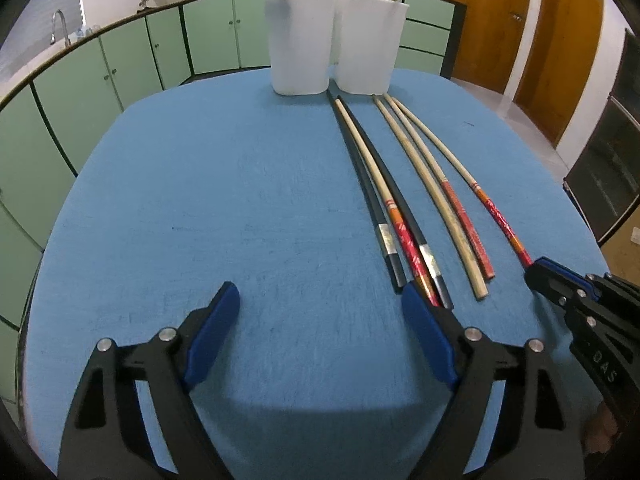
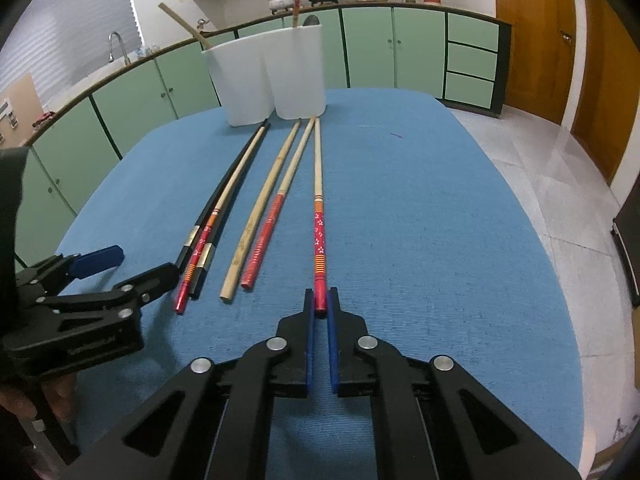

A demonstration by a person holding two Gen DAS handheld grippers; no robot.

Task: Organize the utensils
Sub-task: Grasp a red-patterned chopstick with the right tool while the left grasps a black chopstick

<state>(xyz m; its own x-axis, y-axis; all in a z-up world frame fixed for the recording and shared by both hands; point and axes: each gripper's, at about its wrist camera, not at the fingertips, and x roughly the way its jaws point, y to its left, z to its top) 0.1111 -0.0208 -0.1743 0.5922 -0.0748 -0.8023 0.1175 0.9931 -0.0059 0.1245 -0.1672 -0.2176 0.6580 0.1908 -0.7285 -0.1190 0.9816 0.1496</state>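
Note:
Several chopsticks lie side by side on the blue table, tips toward a white two-compartment holder at the far edge. My right gripper is shut on the near end of the rightmost one, a red flowered chopstick resting on the cloth. My left gripper is open just above the table with nothing between its fingers. Its right finger sits at the near ends of two black chopsticks with a red-handled one between them. A bamboo stick and a red stick stand in the holder.
A plain bamboo chopstick and a red-handled one lie between the two groups. Green cabinets curve behind the table, with pots on the counter. A wooden door and tiled floor are to the right.

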